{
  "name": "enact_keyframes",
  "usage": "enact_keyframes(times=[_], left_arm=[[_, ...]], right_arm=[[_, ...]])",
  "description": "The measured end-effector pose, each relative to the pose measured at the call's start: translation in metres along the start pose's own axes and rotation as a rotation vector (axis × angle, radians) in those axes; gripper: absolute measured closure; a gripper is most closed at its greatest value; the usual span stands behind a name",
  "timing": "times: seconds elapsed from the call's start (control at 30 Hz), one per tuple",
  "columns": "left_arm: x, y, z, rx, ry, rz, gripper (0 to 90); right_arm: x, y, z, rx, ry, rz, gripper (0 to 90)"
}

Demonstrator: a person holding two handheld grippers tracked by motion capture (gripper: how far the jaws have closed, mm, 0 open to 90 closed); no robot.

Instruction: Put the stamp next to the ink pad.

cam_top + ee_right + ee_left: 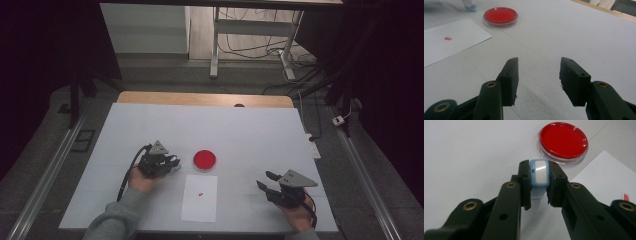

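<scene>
Left gripper (539,182) clamped on a small blue-and-white object (539,173), probably a stamp or a marker, hard to tell; held just above the table beside the red dish (563,141). Right gripper (539,75) open, empty, resting well apart. Risk: object slipping or tilting in the narrow grip, then smearing the white paper (200,200).

Red dish (204,159); white paper (200,198); blue-white stamp (539,173).
</scene>
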State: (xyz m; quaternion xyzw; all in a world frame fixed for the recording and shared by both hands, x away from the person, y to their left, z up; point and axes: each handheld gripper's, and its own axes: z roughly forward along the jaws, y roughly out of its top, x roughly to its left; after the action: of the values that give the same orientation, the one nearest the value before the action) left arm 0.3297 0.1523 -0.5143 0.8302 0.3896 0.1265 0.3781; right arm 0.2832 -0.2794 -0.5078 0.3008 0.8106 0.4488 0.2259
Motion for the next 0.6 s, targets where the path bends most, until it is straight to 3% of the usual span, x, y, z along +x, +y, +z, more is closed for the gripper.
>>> enact_keyframes(times=[0.3,0.6], left_arm=[[-0.0009,0.0004,0.0056,0.004,0.000,0.004,73.4],[-0.0020,0.0014,0.0058,-0.024,-0.004,0.003,61.4]], right_arm=[[0.0005,0.0002,0.0003,0.001,-0.005,-0.003,49.3],[0.0009,0.0004,0.0003,-0.003,-0.003,-0.006,49.2]])
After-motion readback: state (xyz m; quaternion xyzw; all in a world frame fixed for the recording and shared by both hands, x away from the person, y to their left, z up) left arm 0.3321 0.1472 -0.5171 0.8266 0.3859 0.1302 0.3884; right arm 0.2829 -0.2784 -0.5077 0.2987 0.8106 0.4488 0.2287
